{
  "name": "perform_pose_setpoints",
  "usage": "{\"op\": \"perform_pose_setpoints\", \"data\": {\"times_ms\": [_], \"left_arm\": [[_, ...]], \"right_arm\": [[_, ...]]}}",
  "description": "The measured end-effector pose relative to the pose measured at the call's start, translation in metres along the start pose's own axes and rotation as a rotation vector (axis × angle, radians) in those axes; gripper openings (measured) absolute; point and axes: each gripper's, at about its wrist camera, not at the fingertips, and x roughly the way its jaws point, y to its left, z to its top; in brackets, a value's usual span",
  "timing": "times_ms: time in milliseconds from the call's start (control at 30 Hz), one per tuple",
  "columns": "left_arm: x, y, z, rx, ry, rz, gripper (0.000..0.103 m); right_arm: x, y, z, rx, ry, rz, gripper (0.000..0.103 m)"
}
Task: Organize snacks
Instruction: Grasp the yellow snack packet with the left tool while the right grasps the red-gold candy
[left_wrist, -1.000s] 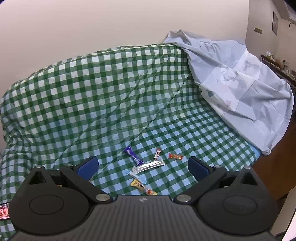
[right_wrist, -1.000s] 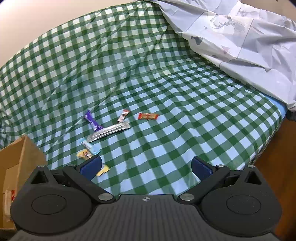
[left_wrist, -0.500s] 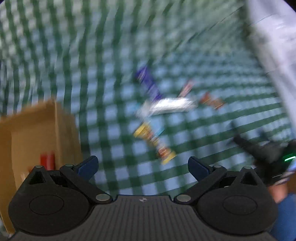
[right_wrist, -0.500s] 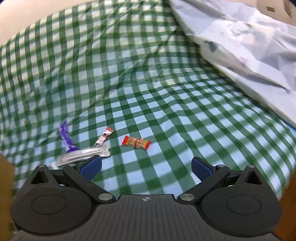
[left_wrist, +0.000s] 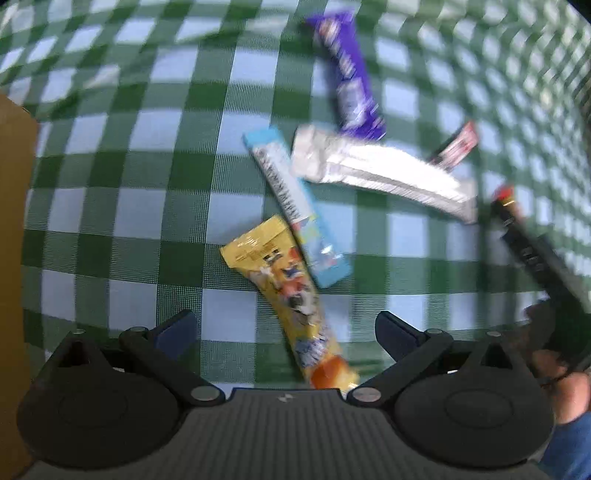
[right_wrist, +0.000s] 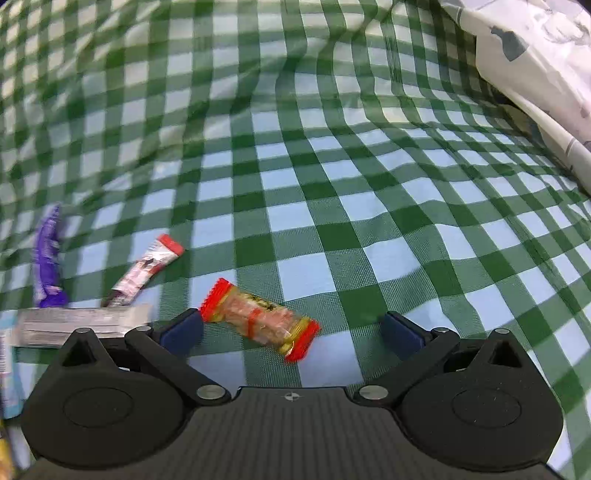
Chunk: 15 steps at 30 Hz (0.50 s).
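Observation:
Several snack packets lie on a green checked cloth. In the left wrist view my left gripper (left_wrist: 284, 332) is open just above a yellow packet (left_wrist: 291, 295) that lies between its fingers. Beyond it are a light blue bar (left_wrist: 295, 206), a silver bar (left_wrist: 380, 173), a purple bar (left_wrist: 347, 74) and a red-ended stick (left_wrist: 456, 146). In the right wrist view my right gripper (right_wrist: 291, 330) is open over a red-ended clear snack (right_wrist: 258, 319). The red-ended stick (right_wrist: 147, 271), purple bar (right_wrist: 48, 254) and silver bar (right_wrist: 81, 325) lie to its left.
A brown cardboard box (left_wrist: 14, 236) stands at the left edge of the left wrist view. The right gripper's finger (left_wrist: 532, 254) and a hand show at that view's right. A pale blue printed sheet (right_wrist: 535, 70) lies bunched at the far right.
Both grippers have dropped down and forward close to the cloth. The left one now frames the yellow packet, the right one the red-ended clear snack. Both stay open.

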Motion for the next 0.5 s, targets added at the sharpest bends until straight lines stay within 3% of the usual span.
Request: {"op": "perform_pose_setpoints", "data": {"times_ms": [67,167,233,267,300,367,400,433,500], "left_arm": [[0.001,-0.005,0.001,0.026,-0.014,0.023,0.103],[-0.001,-0.009,-0.003,0.064,-0.015,0.043,0.103],[-0.006,-0.005,-0.010,-0.009,-0.032,0.046,0.102],[-0.012,0.002,-0.013,-0.065,-0.046,0.019,0.097],[-0.016,0.008,-0.018,-0.101,-0.058,-0.019,0.091],[-0.023,0.014,-0.022,-0.092,-0.065,-0.066,0.051],[-0.027,0.016,-0.026,-0.070,-0.066,-0.082,0.042],[-0.030,0.018,-0.030,-0.053,-0.071,-0.095,0.025],[-0.043,0.022,-0.038,-0.039,-0.082,-0.097,0.015]], "right_arm": [[0.001,0.004,-0.006,-0.038,-0.055,-0.014,0.103],[-0.002,0.005,-0.012,-0.043,-0.069,0.000,0.099],[-0.010,0.008,-0.015,-0.080,-0.088,0.032,0.070],[-0.016,0.009,-0.015,-0.104,-0.097,0.049,0.040],[-0.020,0.012,-0.015,-0.118,-0.090,0.061,0.021],[-0.026,0.013,-0.015,-0.108,-0.062,0.076,0.020],[-0.028,0.014,-0.014,-0.103,-0.052,0.085,0.019],[-0.031,0.016,-0.016,-0.105,-0.046,0.079,0.019],[-0.043,0.018,-0.019,-0.096,-0.038,0.069,0.019]]}}
